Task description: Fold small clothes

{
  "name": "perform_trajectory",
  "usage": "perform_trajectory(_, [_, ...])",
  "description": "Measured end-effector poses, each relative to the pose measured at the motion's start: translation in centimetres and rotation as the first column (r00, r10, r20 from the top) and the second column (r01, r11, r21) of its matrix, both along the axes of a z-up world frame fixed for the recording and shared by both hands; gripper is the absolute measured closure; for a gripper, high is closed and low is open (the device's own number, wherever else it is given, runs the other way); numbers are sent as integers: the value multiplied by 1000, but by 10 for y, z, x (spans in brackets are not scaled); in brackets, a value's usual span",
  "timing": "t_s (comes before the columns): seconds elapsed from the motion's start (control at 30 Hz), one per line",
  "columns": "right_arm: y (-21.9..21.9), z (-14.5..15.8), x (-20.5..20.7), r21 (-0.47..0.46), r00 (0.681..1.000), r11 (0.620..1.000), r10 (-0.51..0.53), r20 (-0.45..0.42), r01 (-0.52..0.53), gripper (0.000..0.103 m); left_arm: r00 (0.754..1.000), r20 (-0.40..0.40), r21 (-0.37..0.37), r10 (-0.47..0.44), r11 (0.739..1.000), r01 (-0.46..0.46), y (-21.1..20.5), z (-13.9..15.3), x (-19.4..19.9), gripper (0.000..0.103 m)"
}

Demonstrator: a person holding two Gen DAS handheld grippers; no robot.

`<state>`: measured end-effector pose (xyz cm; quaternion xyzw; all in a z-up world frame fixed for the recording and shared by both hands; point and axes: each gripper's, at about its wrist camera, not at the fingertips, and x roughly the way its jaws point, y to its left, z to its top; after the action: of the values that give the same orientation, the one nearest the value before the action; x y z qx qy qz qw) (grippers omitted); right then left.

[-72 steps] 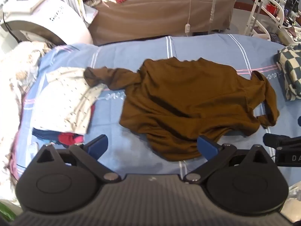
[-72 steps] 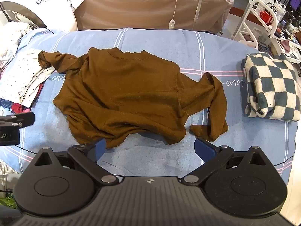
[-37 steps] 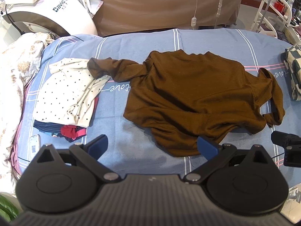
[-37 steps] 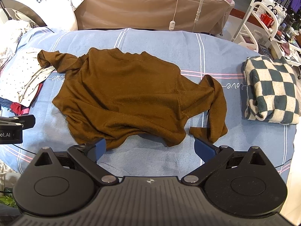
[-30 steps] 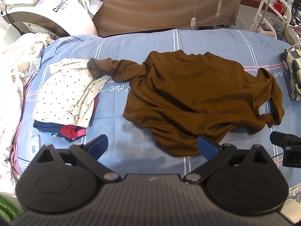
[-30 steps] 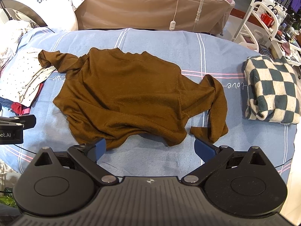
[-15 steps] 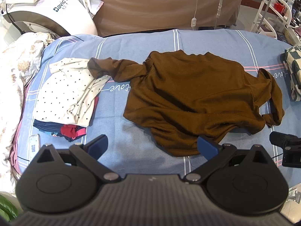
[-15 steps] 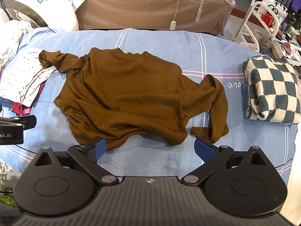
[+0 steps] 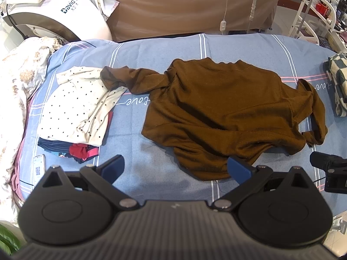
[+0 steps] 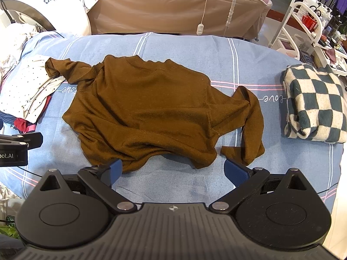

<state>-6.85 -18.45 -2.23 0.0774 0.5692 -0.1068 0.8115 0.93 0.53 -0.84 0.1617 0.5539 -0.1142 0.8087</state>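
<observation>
Both grippers, left gripper (image 9: pixel 175 168) and right gripper (image 10: pixel 173 172), have fingers spread wide, holding nothing, with bare blue sheet (image 10: pixel 173 43) between them. Just beyond lies the brown shirt (image 10: pixel 151 112), its rumpled hem nearest; a checkered blanket (image 10: pixel 314 101) lies well right.

Bright, sharp daylight from the far side; heavy fisheye bending at edges.

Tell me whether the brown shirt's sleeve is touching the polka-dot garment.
Touching. The left wrist view shows the brown shirt with its sleeve end lying over the edge of the polka-dot garment.
</observation>
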Motion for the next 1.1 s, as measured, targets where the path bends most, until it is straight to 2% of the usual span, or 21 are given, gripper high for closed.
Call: perform_trajectory(1.1, [2, -3, 5, 14, 1000, 1000, -1, -7, 2, 0, 1000, -12, -3, 8, 1000, -8, 1, -5, -1, 0])
